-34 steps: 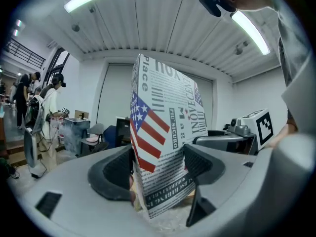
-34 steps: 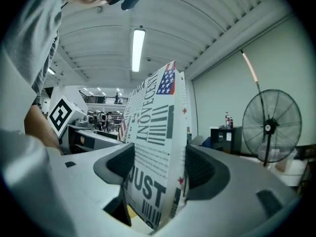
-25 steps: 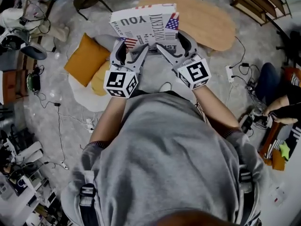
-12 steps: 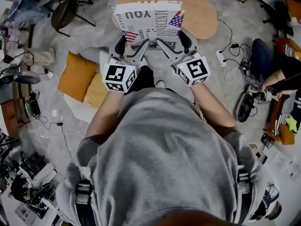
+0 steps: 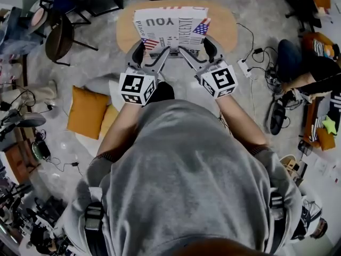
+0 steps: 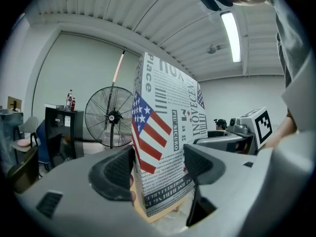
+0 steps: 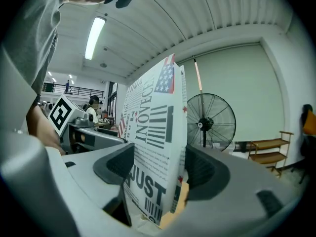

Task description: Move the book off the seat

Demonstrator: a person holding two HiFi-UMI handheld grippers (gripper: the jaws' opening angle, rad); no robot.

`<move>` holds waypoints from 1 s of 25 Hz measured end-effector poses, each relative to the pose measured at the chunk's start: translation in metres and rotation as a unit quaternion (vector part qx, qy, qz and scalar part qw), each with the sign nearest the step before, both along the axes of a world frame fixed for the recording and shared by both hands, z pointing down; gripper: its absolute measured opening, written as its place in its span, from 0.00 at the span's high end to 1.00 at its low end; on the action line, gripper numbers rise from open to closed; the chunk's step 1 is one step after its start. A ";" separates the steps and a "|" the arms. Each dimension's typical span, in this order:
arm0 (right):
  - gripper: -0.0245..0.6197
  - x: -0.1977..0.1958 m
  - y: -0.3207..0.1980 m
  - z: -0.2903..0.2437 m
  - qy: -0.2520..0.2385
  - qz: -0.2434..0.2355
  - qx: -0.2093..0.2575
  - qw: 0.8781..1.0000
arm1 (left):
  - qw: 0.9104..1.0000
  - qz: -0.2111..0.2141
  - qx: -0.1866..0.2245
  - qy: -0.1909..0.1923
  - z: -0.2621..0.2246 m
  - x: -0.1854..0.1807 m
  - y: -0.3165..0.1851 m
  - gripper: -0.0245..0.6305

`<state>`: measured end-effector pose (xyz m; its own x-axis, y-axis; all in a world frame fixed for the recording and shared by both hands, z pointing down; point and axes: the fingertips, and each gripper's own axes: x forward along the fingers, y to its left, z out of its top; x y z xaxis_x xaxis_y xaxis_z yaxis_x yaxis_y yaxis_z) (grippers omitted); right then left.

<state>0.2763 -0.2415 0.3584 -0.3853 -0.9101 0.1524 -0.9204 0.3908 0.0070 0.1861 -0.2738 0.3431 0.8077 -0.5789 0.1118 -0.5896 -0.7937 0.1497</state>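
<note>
Carrying book (image 5: 171, 28), now over table (image 5: 227, 29)

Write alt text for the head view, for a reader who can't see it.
From above: a person in grey holds a flag-printed book, the left gripper and right gripper each shut on its near edge. A wooden table lies beyond; orange cushions sit on the floor at left.

Book (image 5: 171, 25) now above the oval table (image 5: 225, 28)
</note>
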 end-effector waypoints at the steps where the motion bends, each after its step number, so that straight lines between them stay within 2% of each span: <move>1: 0.44 -0.002 -0.012 -0.001 0.000 0.003 -0.003 1.000 | 1.000 0.003 0.001 0.000 -0.002 -0.002 -0.013 0.44; 11: 0.45 -0.017 -0.127 0.022 -0.008 0.034 -0.040 0.999 | 0.999 0.033 -0.027 -0.006 0.020 -0.016 -0.134 0.44; 17: 0.44 -0.018 -0.167 0.046 -0.025 0.049 -0.077 0.995 | 0.997 0.044 -0.054 -0.019 0.047 -0.015 -0.176 0.44; 25: 0.45 -0.001 -0.210 0.115 -0.071 0.035 -0.143 0.987 | 0.993 0.032 -0.107 -0.049 0.109 0.001 -0.220 0.44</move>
<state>0.2758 -0.4517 0.4736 -0.3599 -0.8625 0.3558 -0.9286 0.2943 -0.2258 0.1867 -0.4943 0.4526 0.8208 -0.4819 0.3067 -0.5598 -0.7854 0.2641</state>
